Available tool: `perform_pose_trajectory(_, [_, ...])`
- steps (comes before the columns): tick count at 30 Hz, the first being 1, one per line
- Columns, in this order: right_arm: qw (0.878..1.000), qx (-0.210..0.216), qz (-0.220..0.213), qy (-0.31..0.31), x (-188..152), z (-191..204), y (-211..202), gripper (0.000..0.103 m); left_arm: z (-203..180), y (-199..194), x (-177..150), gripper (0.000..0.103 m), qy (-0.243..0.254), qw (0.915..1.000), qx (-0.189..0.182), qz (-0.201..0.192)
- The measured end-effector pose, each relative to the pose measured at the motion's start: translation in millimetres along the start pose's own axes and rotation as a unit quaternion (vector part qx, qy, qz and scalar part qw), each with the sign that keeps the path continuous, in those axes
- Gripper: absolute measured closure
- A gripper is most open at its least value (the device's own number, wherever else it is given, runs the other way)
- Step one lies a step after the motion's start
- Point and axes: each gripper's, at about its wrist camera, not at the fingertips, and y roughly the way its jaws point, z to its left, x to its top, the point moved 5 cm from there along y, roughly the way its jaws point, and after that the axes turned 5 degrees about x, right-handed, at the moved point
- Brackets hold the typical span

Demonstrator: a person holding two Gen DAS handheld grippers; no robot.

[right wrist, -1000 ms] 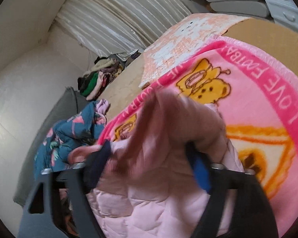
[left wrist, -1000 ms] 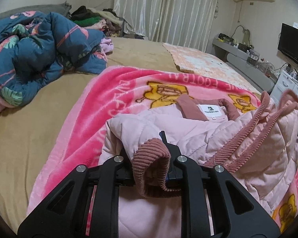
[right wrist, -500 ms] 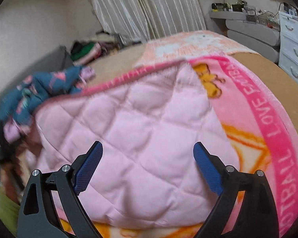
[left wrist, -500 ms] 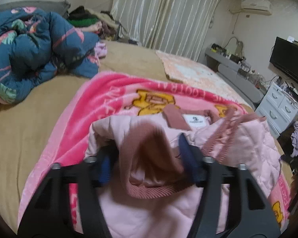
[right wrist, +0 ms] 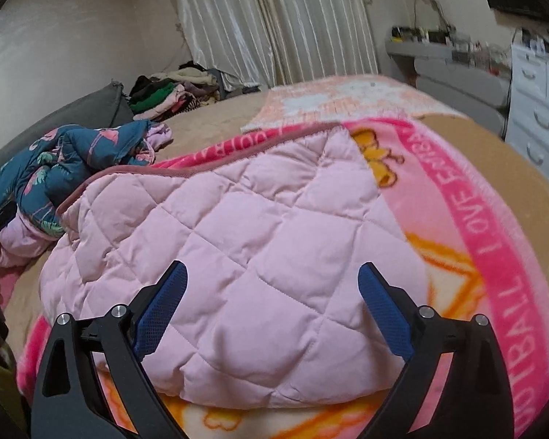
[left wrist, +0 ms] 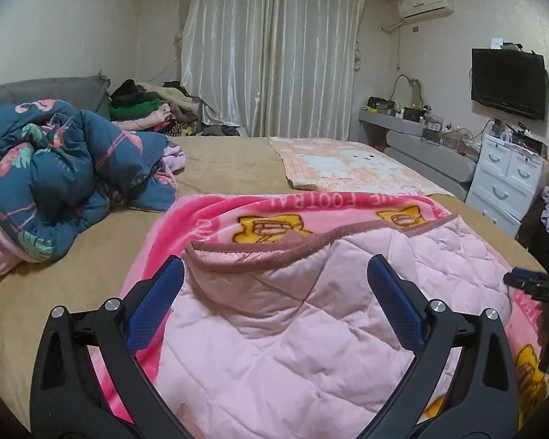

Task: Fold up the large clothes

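Note:
A pink quilted jacket (left wrist: 311, 311) lies folded on a pink cartoon blanket (left wrist: 238, 216) on the bed. Its ribbed dusty-rose hem (left wrist: 274, 252) runs along the far edge. My left gripper (left wrist: 274, 292) is open and empty, its blue pads wide apart just above the jacket's near side. In the right wrist view the same jacket (right wrist: 238, 256) lies flat, and my right gripper (right wrist: 271, 292) is open and empty above its near edge. The right gripper's tip (left wrist: 530, 283) shows at the right edge of the left wrist view.
A crumpled blue floral duvet (left wrist: 55, 183) lies on the left of the tan bed (left wrist: 230, 161). A peach towel (left wrist: 340, 164) lies at the far side. A clothes pile (left wrist: 146, 106) sits by the curtains. White drawers (left wrist: 505, 179) and a TV (left wrist: 508, 87) stand right.
Both grippers have let go of the jacket and opened wide. The jacket's folded-over part now lies flat on the blanket, and both grippers have drawn back from it.

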Motion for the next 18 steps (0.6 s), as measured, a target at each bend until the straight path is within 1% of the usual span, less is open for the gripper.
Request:
perform_pose_trajectory(3, [1.000, -0.004, -0.013, -0.025, 0.9, 3.8, -11.7, 0.005, 1.6, -6.1, -7.1, 0.009, 0.009, 0.9999, 0.013, 0.000])
perform_pose_trajectory(7, [0.999, -0.015, -0.009, -0.044, -5.2, 1.2, -15.4, 0.004, 9.0, -9.2, -30.2, 0.009, 0.020, 0.9991, 0.030, 0.022])
perform_pose_trajectory(11, [0.999, -0.029, 0.009, -0.045, -18.2, -11.0, -9.6, 0.004, 24.5, 1.3, -67.6, 0.009, 0.012, 0.9958, 0.049, 0.076])
perform_pose_trajectory(12, [0.998, -0.035, 0.014, -0.048, -22.3, -14.1, -7.5, 0.004, 31.7, 7.7, -83.3, 0.009, 0.003, 0.9935, 0.053, 0.101])
perform_pose_trajectory(15, [0.997, -0.039, 0.032, -0.053, -32.1, -21.8, 0.2, 0.004, 47.9, 22.1, -115.1, 0.009, -0.024, 0.9873, 0.047, 0.150])
perform_pose_trajectory(18, [0.997, -0.044, 0.047, -0.053, -41.4, -32.3, 8.8, 0.004, 58.7, 32.6, -128.9, 0.009, -0.060, 0.9830, 0.036, 0.170])
